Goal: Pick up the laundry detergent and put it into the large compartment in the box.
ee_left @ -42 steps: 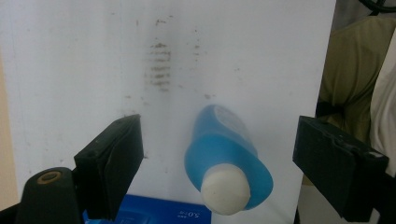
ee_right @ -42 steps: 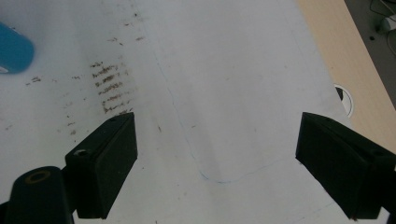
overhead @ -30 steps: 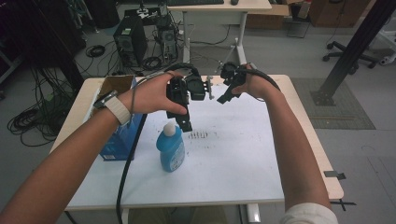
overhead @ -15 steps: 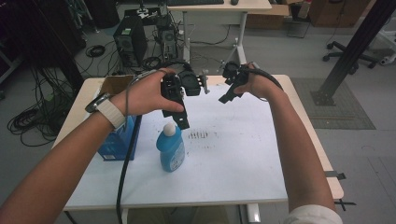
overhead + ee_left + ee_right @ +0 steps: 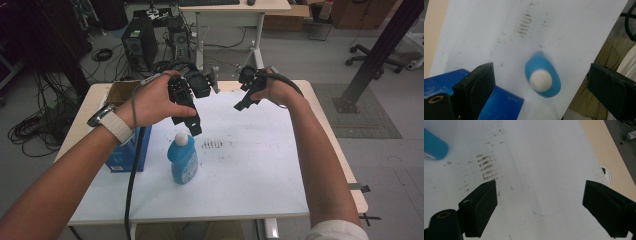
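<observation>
While I held both grippers up over the table (image 5: 280,200), nothing was gripped yet. Going left to right in the high view: blue box (image 5: 125,152) sat at the left edge of the white sheet (image 5: 250,165), touching or just beside the bottle (image 5: 183,159) — couldn't tell which. Bottle stood upright, blue body, white cap (image 5: 540,80), near the sheet's front left. Smudge marks (image 5: 212,144) lay just right of it.

My left gripper (image 5: 192,127) hung right above the cap, pointing down. Its jaws had just been opening and stood wide apart; in the left gripper view the bottle showed between them but lower down, pads clear of it. So released, nothing held.

My right gripper (image 5: 243,103) was further right, up over bare sheet, well apart from the bottle. Jaws spread wide, nothing between them in the right gripper view, just sheet and smudges.

My read: this was the approach step for a left-hand grab of the bottle. Next move called for dropping the left gripper straight down, jaws either side of the neck or body, then closing. Tall narrow bottle, so an off-centre touch could tip it.
</observation>
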Demonstrator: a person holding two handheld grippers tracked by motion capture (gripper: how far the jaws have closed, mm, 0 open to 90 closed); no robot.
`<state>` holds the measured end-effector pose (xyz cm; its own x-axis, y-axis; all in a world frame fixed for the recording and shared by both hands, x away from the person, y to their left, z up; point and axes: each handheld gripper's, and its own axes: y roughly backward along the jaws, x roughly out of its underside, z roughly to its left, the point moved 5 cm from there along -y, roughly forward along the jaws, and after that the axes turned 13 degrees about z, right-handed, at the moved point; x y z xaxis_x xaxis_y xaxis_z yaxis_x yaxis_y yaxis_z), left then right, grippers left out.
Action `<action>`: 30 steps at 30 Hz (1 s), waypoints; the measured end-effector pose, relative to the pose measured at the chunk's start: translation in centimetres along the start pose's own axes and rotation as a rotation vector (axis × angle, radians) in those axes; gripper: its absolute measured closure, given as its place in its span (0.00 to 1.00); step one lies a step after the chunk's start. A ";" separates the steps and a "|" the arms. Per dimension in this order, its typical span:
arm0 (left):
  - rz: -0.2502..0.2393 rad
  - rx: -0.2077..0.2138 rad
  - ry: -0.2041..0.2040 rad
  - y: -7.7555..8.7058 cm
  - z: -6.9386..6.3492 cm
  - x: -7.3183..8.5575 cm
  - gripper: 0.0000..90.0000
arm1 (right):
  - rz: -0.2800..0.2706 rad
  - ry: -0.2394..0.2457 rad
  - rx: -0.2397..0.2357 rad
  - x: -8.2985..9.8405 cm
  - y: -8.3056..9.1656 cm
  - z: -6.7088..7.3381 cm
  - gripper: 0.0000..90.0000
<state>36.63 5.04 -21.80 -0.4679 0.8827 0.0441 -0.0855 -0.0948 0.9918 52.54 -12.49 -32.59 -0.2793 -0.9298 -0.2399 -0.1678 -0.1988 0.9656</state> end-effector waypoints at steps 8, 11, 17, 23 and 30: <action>-0.009 -0.002 0.116 0.5 0.8 0.7 0.09 | 0.009 0.000 0.006 0.2 0.1 0.1 0.14; -0.012 0.001 0.136 0.5 1.0 0.8 0.10 | 0.012 0.001 0.002 0.2 0.1 0.1 0.14; -0.010 0.004 0.179 0.6 1.1 1.0 0.10 | 0.011 0.005 0.000 0.0 0.0 0.2 0.14; -0.004 0.010 0.216 0.2 1.2 1.2 0.10 | 0.008 0.005 -0.001 -0.1 -0.1 0.2 0.14; 0.022 0.032 0.255 -0.1 1.2 1.5 0.10 | 0.006 0.006 -0.006 -0.2 -0.1 0.2 0.14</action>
<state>37.01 6.95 -21.65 -0.6765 0.7354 0.0377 -0.0470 -0.0942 0.9944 52.39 -12.23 -32.69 -0.2742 -0.9329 -0.2334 -0.1606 -0.1949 0.9676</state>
